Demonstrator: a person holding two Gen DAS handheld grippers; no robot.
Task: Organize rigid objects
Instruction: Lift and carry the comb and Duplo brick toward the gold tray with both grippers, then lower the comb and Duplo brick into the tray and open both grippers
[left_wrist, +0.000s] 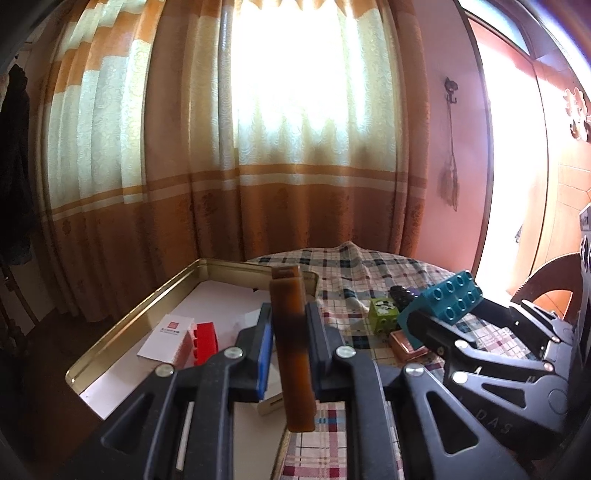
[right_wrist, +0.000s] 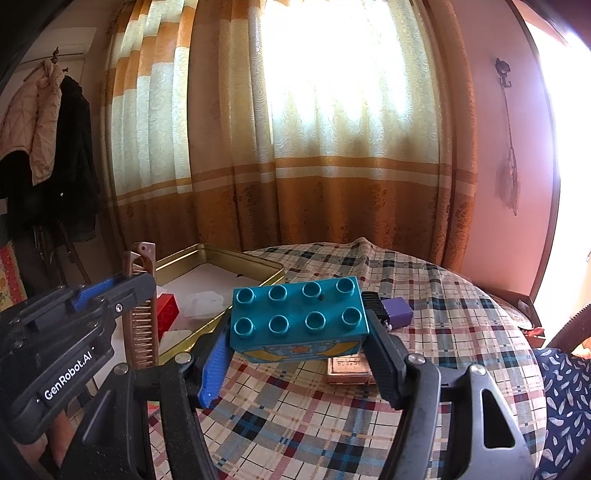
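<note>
My left gripper is shut on a brown comb, held upright over the near right corner of the gold tin tray. The comb and left gripper also show in the right wrist view. My right gripper is shut on a teal studded toy brick, held above the plaid tablecloth. The brick shows in the left wrist view too. A red brick and a white card lie in the tray.
On the cloth lie a green cube, a black and purple object and a copper-coloured flat box. Curtains hang behind the table. Coats hang at the left.
</note>
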